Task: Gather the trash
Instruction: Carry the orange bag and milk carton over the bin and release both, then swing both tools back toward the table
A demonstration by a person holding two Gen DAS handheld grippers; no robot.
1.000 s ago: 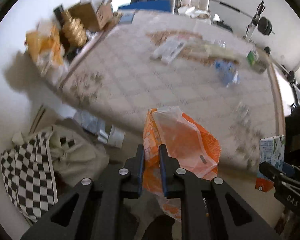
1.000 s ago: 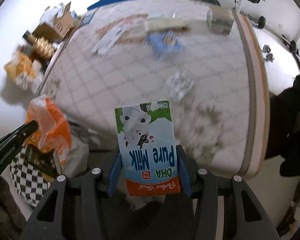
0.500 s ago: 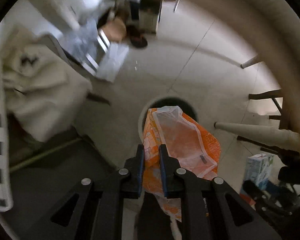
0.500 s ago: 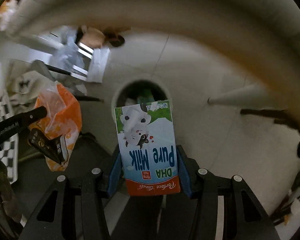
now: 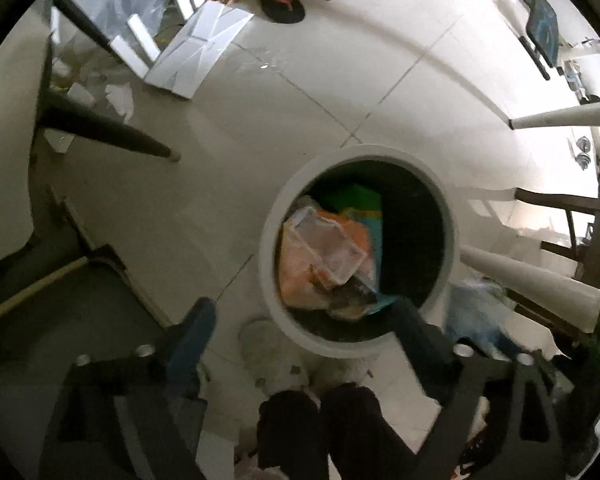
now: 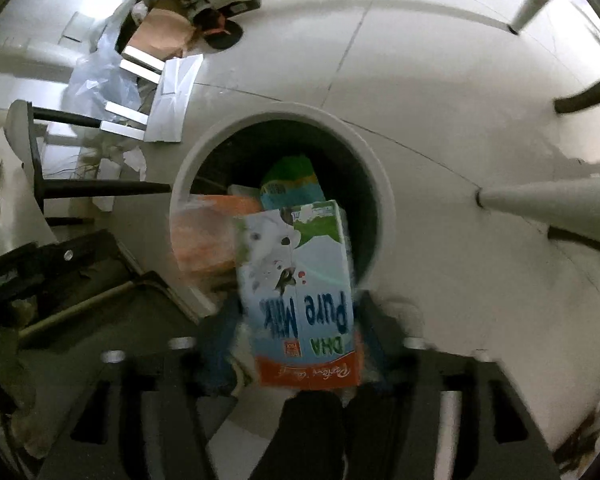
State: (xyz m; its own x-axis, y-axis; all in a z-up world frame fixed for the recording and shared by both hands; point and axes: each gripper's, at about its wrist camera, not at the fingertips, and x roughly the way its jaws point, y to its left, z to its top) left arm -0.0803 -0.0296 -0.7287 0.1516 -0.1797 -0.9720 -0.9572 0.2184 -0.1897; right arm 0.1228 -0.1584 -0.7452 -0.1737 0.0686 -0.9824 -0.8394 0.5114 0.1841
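Below me spreads the pale tiled floor (image 5: 228, 184), and on it stands the round white bin (image 5: 270, 240), its dark mouth open straight under both my tools. This is the drop step of the collecting: I am over the bin and letting go.

The milk carton (image 6: 300, 288) hangs between the fingers of my right gripper (image 6: 296, 336), its far end already over the bin's near rim (image 6: 188, 168). Those jaws have just been opening and now stand wide; the pads look clear of the carton's sides, though blur makes the exact gap hard to read. I judge it is falling, not held.

My left gripper (image 5: 306, 326) has just been opening too, and its jaws are spread with nothing between them. The orange plastic bag (image 5: 320, 256) lies inside the bin, on top of a green and blue packet (image 5: 362, 204).

Next I should make sure the carton clears the rim, then lift both tools away, jaws kept wide, and look for more rubbish.
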